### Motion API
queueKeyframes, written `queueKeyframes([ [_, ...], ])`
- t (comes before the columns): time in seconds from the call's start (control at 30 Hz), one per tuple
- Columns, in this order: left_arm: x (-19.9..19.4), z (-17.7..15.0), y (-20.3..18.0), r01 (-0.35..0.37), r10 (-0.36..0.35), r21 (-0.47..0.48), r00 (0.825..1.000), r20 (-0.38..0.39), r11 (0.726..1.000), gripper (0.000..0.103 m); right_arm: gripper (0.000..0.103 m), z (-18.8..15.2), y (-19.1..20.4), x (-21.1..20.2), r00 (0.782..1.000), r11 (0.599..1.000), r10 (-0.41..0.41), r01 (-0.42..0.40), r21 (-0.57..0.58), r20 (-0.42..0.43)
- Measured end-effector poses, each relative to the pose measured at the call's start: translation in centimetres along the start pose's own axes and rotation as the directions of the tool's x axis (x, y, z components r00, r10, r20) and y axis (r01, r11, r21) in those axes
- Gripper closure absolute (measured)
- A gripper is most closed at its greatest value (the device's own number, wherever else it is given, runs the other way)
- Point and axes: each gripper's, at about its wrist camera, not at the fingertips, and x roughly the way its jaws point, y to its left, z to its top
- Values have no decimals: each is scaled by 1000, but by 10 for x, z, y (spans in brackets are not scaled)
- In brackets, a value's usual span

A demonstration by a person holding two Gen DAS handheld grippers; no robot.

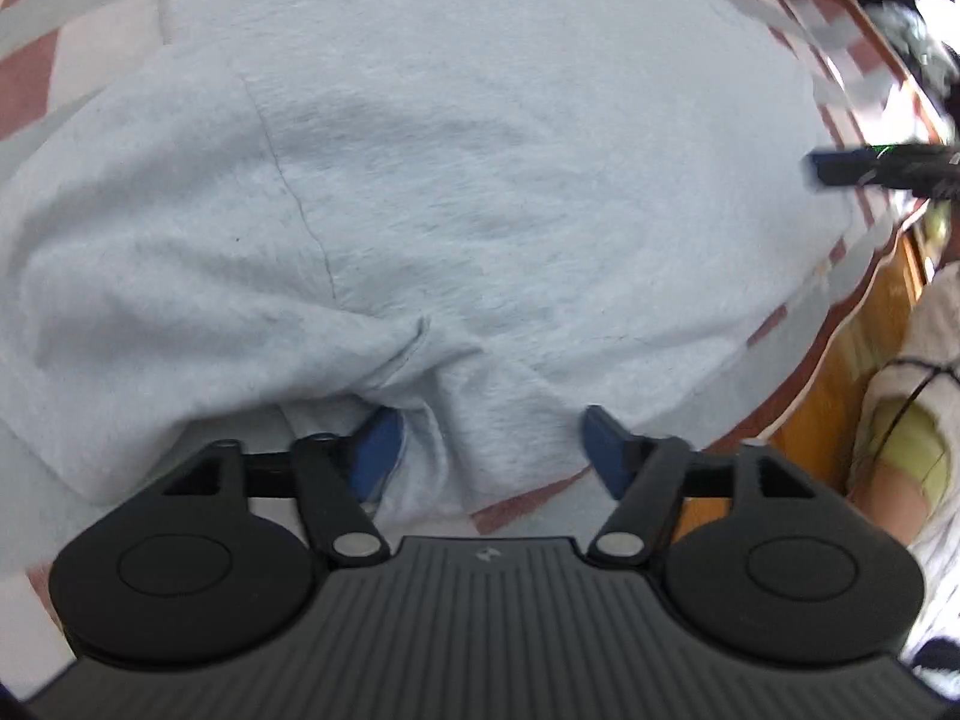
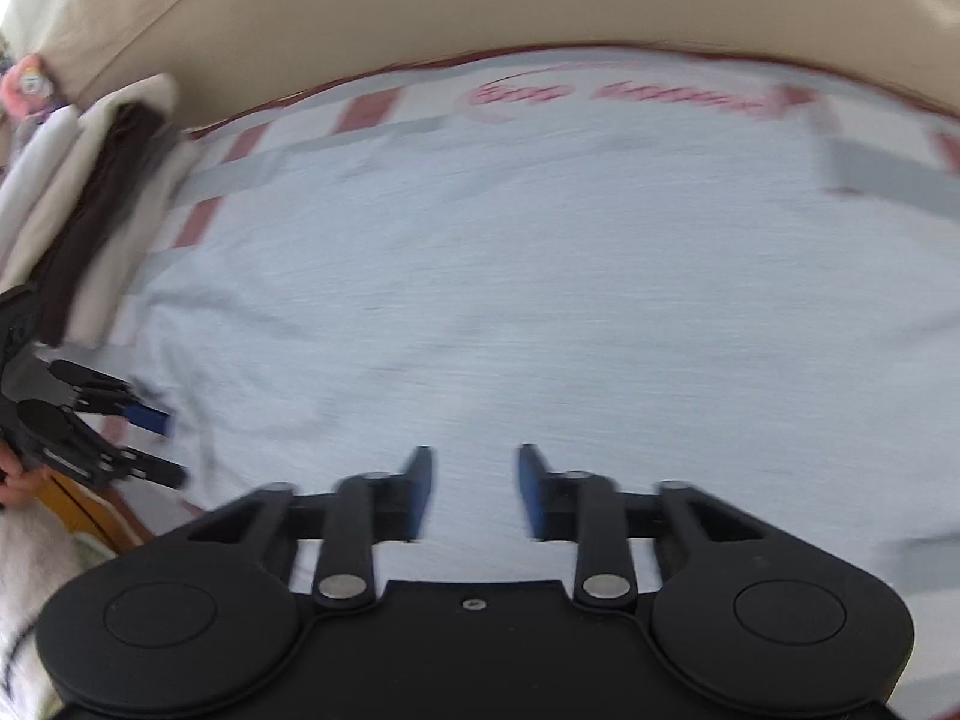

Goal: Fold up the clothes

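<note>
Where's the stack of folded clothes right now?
In the right wrist view, the folded stack sits at the far left on the checked cloth, beyond the left gripper and beside the grey garment.

light grey garment (image 1: 480, 180) spread flat

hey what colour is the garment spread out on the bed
Pale grey-blue, a soft knit garment, plain with no print; the left wrist view shows it best.

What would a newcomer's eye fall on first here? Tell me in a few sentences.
The pale grey-blue knit garment fills both views, spread over a checked red, grey and white cloth. The left gripper stands open at the garment's bunched near edge. At the left of the right wrist view lies a stack of folded cream and dark brown clothes.
</note>
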Motion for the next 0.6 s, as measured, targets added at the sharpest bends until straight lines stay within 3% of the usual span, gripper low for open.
queueKeyframes([
  [0.07, -1, 1, 0, -20, 20, 10, 1000, 20, 1000, 33, 64, -5, -27, -22, 997, 997, -80, 80, 15, 13],
  [0.13, -1, 2, 0, -41, 40, 20, 998, 40, 999, 33, 62, -11, -58, -40, 993, 984, -115, 112, 139, 11],
  [0.17, -1, 3, 0, -51, 50, 25, 998, 50, 998, 32, 55, -16, -77, -49, 993, 958, -112, 101, 268, 24],
  [0.2, -2, 3, 0, -54, 52, 30, 996, 67, 998, 31, 44, -26, -99, -53, 996, 893, -87, 62, 445, 37],
  [0.27, 0, 5, -5, -83, 79, 38, 993, 85, 996, 30, 43, -48, -139, -56, 998, 690, -4, -47, 722, 70],
  [0.4, 4, 0, -21, -125, 121, 159, 992, 38, 979, 38, 44, -83, -163, -33, 990, 482, 102, -135, 866, 98],
  [0.47, 4, -4, -30, -108, 112, 210, 994, -7, 972, 85, 44, -92, -163, -22, 997, 478, 62, -63, 876, 38],
  [0.53, 0, -8, -32, -71, 85, 191, 994, -65, 979, 92, 44, -98, -164, -16, 998, 472, 52, -40, 881, 17],
  [0.6, -9, -11, -35, -82, 97, 222, 993, -61, 972, 96, 44, -103, -168, -11, 998, 458, 58, -48, 888, 24],
])
